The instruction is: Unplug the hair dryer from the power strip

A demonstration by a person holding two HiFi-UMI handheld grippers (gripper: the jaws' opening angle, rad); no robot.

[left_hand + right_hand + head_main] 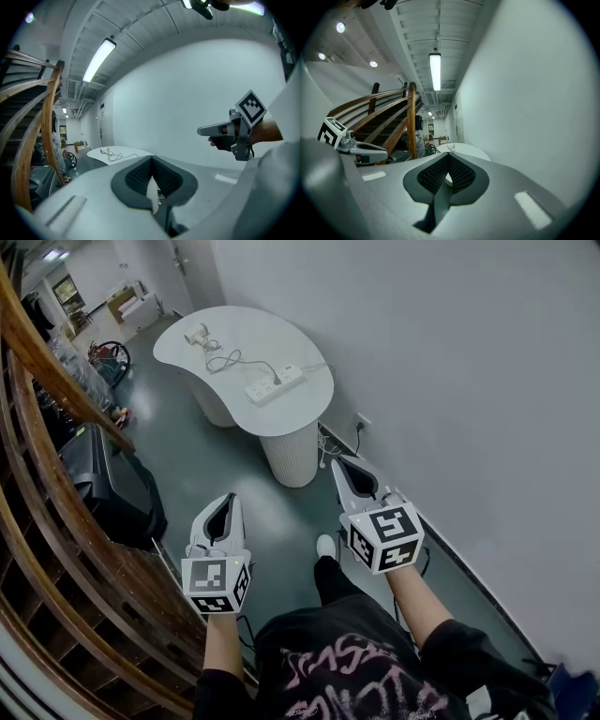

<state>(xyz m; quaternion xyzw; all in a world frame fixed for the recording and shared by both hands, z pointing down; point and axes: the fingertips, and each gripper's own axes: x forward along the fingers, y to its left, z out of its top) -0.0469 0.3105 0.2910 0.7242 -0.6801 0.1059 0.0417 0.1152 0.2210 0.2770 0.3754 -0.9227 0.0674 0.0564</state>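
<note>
Left gripper (226, 502) and right gripper (351, 470) pressed together, empty, well short of table (234, 320); should close in, pin power strip (275, 385) at tabletop's near edge, pull plug (277, 380) straight

table (187, 348) — hair dryer (196, 335), power strip (274, 384)

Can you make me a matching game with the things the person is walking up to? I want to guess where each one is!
Things:
1. hair dryer
2. power strip
3. right gripper
4. wooden railing

Places or states:
A. on the nearer end of the white table
B. on the far end of the white table
C. brown, curving along the stairs
D. shut and empty, in the air short of the table

Pairs: 1-B, 2-A, 3-D, 4-C
</note>
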